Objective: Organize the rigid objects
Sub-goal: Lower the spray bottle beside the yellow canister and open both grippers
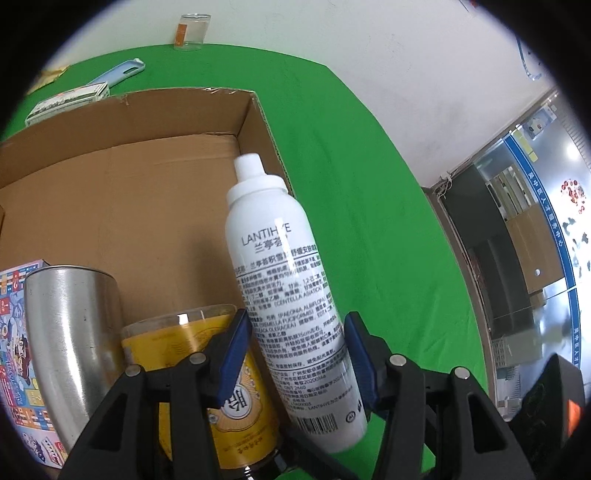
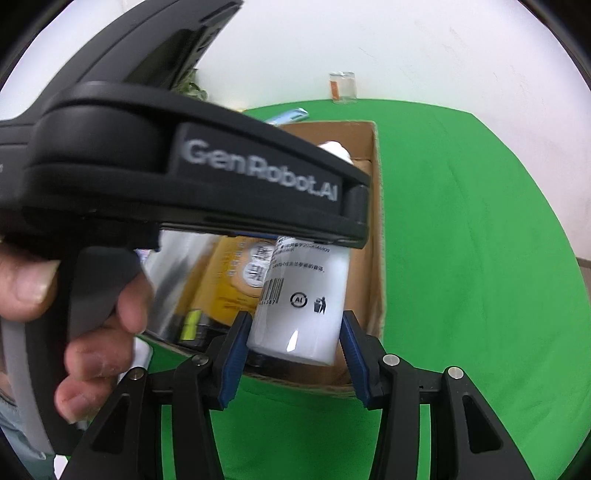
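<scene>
My left gripper [image 1: 295, 354] is shut on a white spray bottle [image 1: 280, 280] with a white cap, holding it tilted over the right side of an open cardboard box [image 1: 155, 192]. Inside the box stand a steel cup [image 1: 74, 332], a yellow jar [image 1: 207, 365] and a colourful printed box [image 1: 14, 332]. In the right wrist view the same bottle [image 2: 303, 310] hangs under the left gripper's black body [image 2: 184, 173]. My right gripper [image 2: 295, 354] is open, its blue pads [image 2: 236, 354] on either side of the bottle's base, apart from it.
The box stands on a green table [image 1: 351, 184]. Behind it lie a blue phone case [image 1: 118, 74], a flat white packet [image 1: 70, 99] and a clear glass jar [image 1: 190, 31] by the white wall. A hand [image 2: 96, 332] holds the left gripper's handle.
</scene>
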`<state>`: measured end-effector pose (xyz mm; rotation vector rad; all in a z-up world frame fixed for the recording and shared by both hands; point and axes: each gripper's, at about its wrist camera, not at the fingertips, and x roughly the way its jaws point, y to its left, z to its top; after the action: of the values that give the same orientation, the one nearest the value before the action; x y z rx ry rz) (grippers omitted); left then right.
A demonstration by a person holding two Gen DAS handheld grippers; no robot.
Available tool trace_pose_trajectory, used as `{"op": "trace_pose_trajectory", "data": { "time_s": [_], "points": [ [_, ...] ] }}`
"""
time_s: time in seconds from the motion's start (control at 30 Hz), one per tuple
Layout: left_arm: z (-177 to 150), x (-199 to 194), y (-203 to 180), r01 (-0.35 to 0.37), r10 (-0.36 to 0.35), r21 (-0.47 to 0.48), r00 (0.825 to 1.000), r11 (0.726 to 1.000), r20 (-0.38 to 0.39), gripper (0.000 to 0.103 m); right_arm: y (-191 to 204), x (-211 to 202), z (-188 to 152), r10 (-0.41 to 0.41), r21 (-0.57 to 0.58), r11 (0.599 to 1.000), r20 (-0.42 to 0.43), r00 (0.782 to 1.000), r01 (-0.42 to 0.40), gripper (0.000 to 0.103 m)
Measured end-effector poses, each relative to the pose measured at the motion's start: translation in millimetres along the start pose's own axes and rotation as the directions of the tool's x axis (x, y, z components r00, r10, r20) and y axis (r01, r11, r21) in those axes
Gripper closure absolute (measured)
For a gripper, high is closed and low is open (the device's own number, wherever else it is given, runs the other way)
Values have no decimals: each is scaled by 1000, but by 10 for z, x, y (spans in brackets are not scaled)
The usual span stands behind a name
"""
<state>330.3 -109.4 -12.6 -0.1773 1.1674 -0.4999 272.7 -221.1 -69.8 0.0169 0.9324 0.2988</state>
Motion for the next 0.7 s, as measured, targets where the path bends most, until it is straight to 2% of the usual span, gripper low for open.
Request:
{"op": "trace_pose_trajectory", "data": {
  "time_s": [0.13,0.27,0.37,0.43,0.5,0.53,0.57,0.6,0.63,0.67,0.7],
  "points": [
    [-58,-39,-32,-12,12,21,1000,1000,13,52,-7,32,-3,4,-10,1000,4,1000,-4,59],
    [-118,-97,-6,5,-6,31,1000,1000,16,52,45,23,-13,4,-5,1000,4,1000,-4,58],
    [-184,-187,-1,12,-14,51,999,999,33,53,41,-80,-71,33,-3,999,31,999,-33,48],
    [-240,-321,-7,-30,24,73,996,997,85,53,60,-195,-136,25,4,1000,56,998,-26,48],
    [-364,-578,-32,-65,44,106,981,992,188,53,43,-343,-229,-15,22,1000,96,995,13,44],
    [-437,-722,-39,-68,35,128,968,989,247,52,11,-388,-280,-48,47,998,124,991,42,29],
    [-560,-917,-48,-90,35,151,943,984,332,48,-9,-428,-341,-86,74,994,150,985,76,17],
    [-658,-1072,-53,-122,49,160,916,980,398,32,4,-484,-427,-127,95,989,170,977,112,0],
    [-797,-1228,-56,-161,69,161,882,974,466,20,39,-520,-519,-157,101,985,187,970,140,0],
    [-984,-1409,-73,-217,101,151,830,964,549,5,101,-538,-618,-167,86,984,190,967,153,1],
    [-1141,-1530,-65,-259,125,140,789,956,602,0,117,-568,-680,-163,79,985,190,968,151,1]
  ]
}}
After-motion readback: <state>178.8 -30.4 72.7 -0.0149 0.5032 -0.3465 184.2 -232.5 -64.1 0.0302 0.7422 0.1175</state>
